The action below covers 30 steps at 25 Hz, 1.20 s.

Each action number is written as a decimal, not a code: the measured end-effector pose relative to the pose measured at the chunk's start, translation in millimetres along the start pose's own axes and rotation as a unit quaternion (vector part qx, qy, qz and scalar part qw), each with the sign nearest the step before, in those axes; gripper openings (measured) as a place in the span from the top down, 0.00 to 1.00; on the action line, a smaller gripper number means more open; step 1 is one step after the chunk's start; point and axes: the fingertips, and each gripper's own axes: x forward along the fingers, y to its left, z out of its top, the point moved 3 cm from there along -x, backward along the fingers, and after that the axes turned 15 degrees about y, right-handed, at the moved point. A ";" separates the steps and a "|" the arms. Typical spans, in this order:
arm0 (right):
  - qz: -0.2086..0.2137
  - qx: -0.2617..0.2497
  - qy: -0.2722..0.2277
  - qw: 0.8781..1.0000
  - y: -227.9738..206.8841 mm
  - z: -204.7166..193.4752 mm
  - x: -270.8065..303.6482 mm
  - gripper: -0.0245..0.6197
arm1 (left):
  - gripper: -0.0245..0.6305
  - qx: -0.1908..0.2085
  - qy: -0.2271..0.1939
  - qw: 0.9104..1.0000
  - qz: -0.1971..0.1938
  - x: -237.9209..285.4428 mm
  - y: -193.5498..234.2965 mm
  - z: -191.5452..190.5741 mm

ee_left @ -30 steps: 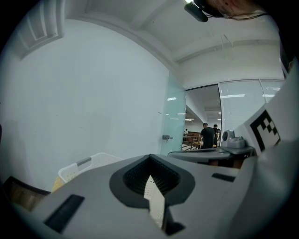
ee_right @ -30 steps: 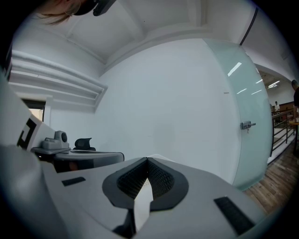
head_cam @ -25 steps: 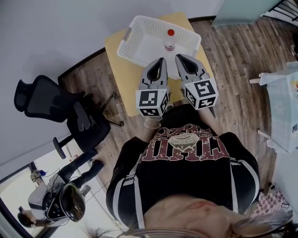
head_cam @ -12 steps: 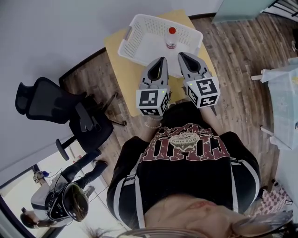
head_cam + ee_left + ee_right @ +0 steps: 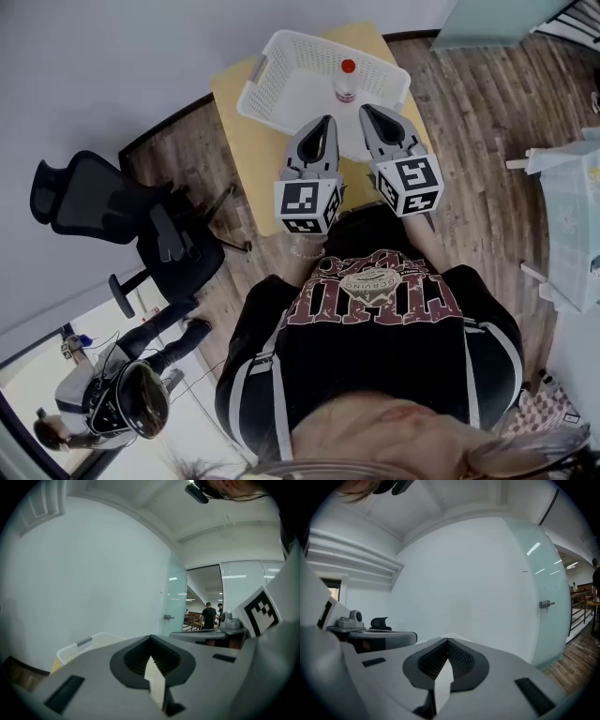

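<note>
Both grippers are held level in front of a person's chest, above a small wooden table (image 5: 239, 131). My left gripper (image 5: 328, 120) is shut with nothing between its jaws; in the left gripper view (image 5: 150, 638) its tips meet. My right gripper (image 5: 364, 109) is also shut and empty, with its jaws (image 5: 447, 640) closed on each other. Beyond the tips a white perforated basket (image 5: 267, 80) stands on the table. Inside it is a clear bottle (image 5: 345, 86) with a red cap. A corner of the basket (image 5: 84, 645) shows in the left gripper view.
A black office chair (image 5: 103, 211) stands left of the table on the wood floor. Another person (image 5: 122, 398) is at the lower left. A frosted glass door (image 5: 548, 597) and white wall lie ahead. People (image 5: 207, 616) stand far off past the door.
The right gripper has drifted slightly to the right in the head view. Both grippers stay shut and nothing else has moved.
</note>
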 end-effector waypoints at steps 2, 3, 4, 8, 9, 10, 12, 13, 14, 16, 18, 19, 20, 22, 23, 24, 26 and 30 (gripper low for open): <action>0.007 -0.003 0.006 1.000 -4.8 1.0 5.0 0.93 | 0.89 -0.006 0.001 1.000 0.007 5.1 1.2 1.5; 0.011 -0.003 0.009 1.000 -7.3 1.7 7.5 0.93 | 0.89 -0.009 0.001 1.000 0.010 7.5 1.5 2.4; 0.015 -0.004 0.011 1.000 -9.3 2.8 9.9 0.93 | 0.89 -0.011 0.001 1.000 0.014 9.7 1.9 3.5; 0.031 -0.013 0.018 0.999 -16.4 7.0 15.5 0.93 | 0.89 -0.020 0.003 0.999 0.027 17.4 0.0 5.9; 0.035 -0.016 0.019 0.999 -19.0 7.1 15.1 0.93 | 0.89 -0.022 0.003 0.999 0.031 19.5 -2.4 6.2; 0.039 -0.018 0.021 0.999 -21.6 7.3 14.8 0.93 | 0.89 -0.023 0.003 0.999 0.034 21.7 -4.4 6.6; 0.044 -0.021 0.025 0.998 -25.6 7.7 16.4 0.93 | 0.89 -0.026 0.005 0.999 0.040 26.0 -5.1 6.8; 0.047 -0.022 0.027 0.998 -26.7 7.8 18.0 0.93 | 0.89 -0.028 0.007 0.999 0.042 28.1 -4.1 6.3; 0.049 -0.022 0.029 0.998 -27.4 7.9 19.9 0.93 | 0.89 -0.029 0.009 0.999 0.044 30.2 -2.5 5.8; 0.051 -0.023 0.032 0.998 -28.8 8.5 23.1 0.93 | 0.89 -0.031 0.013 0.998 0.048 34.3 0.8 5.6; 0.053 -0.023 0.033 0.998 -31.1 9.9 24.6 0.93 | 0.89 -0.030 0.015 0.998 0.051 38.3 2.9 6.8; 0.053 -0.022 0.033 0.998 -32.5 10.5 24.8 0.93 | 0.89 -0.030 0.016 0.998 0.053 40.1 3.7 7.6; 0.052 -0.021 0.033 0.998 -34.0 10.8 24.8 0.93 | 0.89 -0.029 0.018 0.998 0.053 41.9 4.4 8.3; 0.053 -0.019 0.034 0.998 -38.0 10.5 24.2 0.93 | 0.89 -0.027 0.020 0.998 0.053 46.8 4.1 9.3; 0.054 -0.017 0.034 0.998 -40.8 10.2 23.4 0.93 | 0.89 -0.025 0.021 0.998 0.053 50.0 2.9 9.8; 0.054 -0.016 0.033 0.998 -43.7 9.7 22.5 0.93 | 0.89 -0.024 0.023 0.998 0.053 53.4 1.3 10.2; 0.053 -0.014 0.034 0.998 -48.1 8.6 21.2 0.93 | 0.89 -0.018 0.027 0.998 0.052 59.5 -0.8 10.6; 0.050 -0.010 0.033 0.998 -51.4 8.9 22.4 0.93 | 0.89 -0.003 0.040 0.998 0.051 69.7 1.0 10.4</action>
